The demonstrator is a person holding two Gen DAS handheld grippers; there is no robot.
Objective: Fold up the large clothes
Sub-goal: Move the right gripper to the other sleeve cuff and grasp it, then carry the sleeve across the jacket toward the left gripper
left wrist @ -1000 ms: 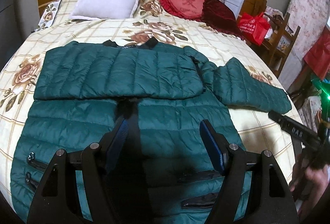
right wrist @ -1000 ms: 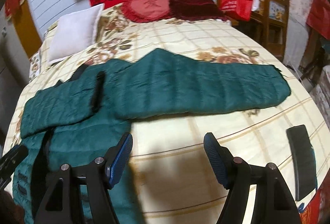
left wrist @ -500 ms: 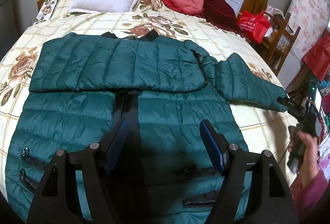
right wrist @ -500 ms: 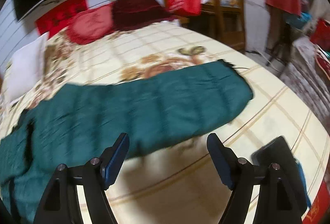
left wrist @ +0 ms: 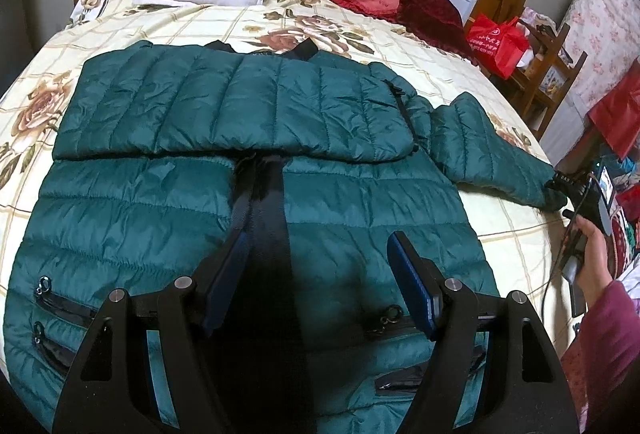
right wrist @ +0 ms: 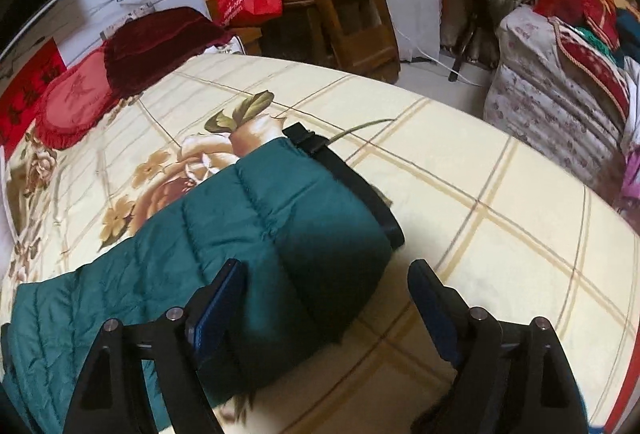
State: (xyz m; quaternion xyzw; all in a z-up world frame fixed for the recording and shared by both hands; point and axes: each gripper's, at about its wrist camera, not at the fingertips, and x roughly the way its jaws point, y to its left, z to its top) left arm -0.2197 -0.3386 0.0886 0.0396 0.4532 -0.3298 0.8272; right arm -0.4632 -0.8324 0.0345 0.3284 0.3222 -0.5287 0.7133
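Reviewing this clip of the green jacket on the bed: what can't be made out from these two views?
- Left wrist view: the jacket hem is hidden behind the left gripper.
- Left wrist view: the right gripper is small at the edge by the sleeve cuff; contact unclear.
- Right wrist view: the cuff's near side falls in shadow beneath the right gripper.

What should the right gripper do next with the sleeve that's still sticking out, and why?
Probably ease the right gripper down and close on the sleeve near its cuff. Its jaws have just been opening and stand wide around the sleeve end without pinching it. The other sleeve already lies folded across the jacket, so this one is likely next.
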